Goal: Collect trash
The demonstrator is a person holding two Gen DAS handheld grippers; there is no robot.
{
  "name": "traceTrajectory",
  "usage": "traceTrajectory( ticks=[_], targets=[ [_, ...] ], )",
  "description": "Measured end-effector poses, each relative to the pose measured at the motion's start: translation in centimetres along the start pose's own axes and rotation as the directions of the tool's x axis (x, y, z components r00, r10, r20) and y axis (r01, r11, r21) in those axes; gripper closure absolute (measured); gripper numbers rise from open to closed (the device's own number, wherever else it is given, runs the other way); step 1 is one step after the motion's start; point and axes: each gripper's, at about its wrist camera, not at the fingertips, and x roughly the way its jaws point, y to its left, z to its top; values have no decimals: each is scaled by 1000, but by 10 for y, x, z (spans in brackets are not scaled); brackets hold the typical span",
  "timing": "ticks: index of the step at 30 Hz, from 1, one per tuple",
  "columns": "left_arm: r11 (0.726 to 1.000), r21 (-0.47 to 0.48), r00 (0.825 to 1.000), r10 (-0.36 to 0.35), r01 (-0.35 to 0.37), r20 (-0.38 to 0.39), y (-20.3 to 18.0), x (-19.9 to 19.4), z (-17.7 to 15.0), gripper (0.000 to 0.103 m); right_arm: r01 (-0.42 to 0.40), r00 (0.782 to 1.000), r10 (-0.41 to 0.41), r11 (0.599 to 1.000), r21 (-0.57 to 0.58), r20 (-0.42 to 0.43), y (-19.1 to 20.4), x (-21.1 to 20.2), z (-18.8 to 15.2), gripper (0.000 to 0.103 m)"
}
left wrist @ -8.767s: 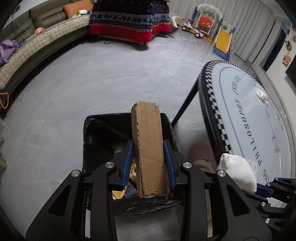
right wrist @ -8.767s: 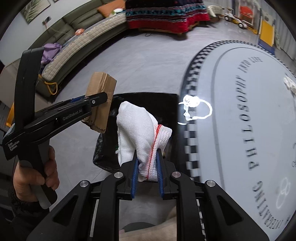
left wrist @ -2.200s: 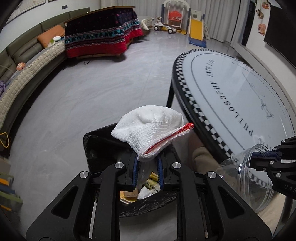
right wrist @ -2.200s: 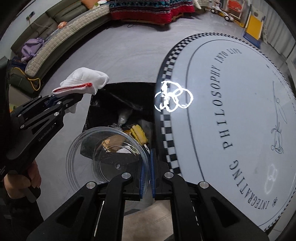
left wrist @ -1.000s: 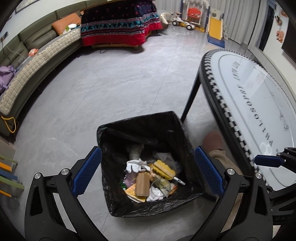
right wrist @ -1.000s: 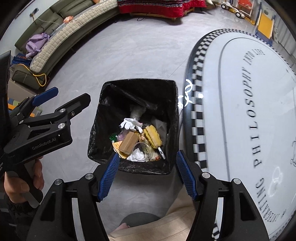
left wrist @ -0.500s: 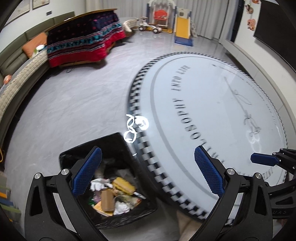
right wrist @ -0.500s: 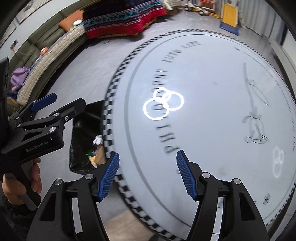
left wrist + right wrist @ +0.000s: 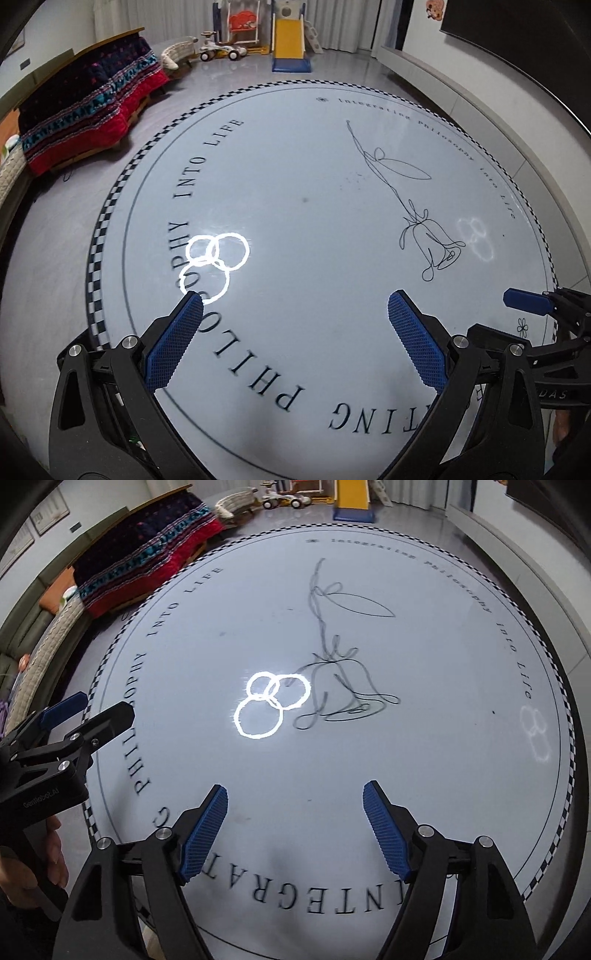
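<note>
You are looking down on a round, pale worktop [image 9: 306, 206] whose rim is carrying a black-and-white checkered band with a thin dark ring just inside it. Printed lettering is running around the surface inside that ring, reading in part "INTO LIFE", and a line drawing of a flower [image 9: 417, 206] is lying toward the right of the middle, while a bright reflection of three overlapping light rings [image 9: 214, 262] is glaring on the left part. The worktop is standing on a smooth grey floor [image 9: 55, 221], which is showing along its left side.
</note>
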Motion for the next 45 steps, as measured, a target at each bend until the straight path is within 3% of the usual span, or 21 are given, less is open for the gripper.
traceTrajectory(
  ticks=[9, 17, 24, 45],
  targets=[
    [1000, -2, 1000, -4, 4, -27, -20, 52, 9, 6, 50, 997, -53, 996, 73, 47, -58, 32, -1, 23],
    [1000, -9, 1000, 28, -28, -11, -23, 79, 12, 6, 142, 975, -144, 990, 25, 168, -61, 46, 7, 16],
    [996, 17, 996, 82, -83, 24, -23, 86, 11, 6, 152, 959, -159, 987, 48, 234, -66, 52, 16, 3],
    [996, 13, 996, 85, -85, 21, -22, 86, 12, 6, 154, 958, -161, 987, 50, 235, -66, 52, 18, 3]
  ],
)
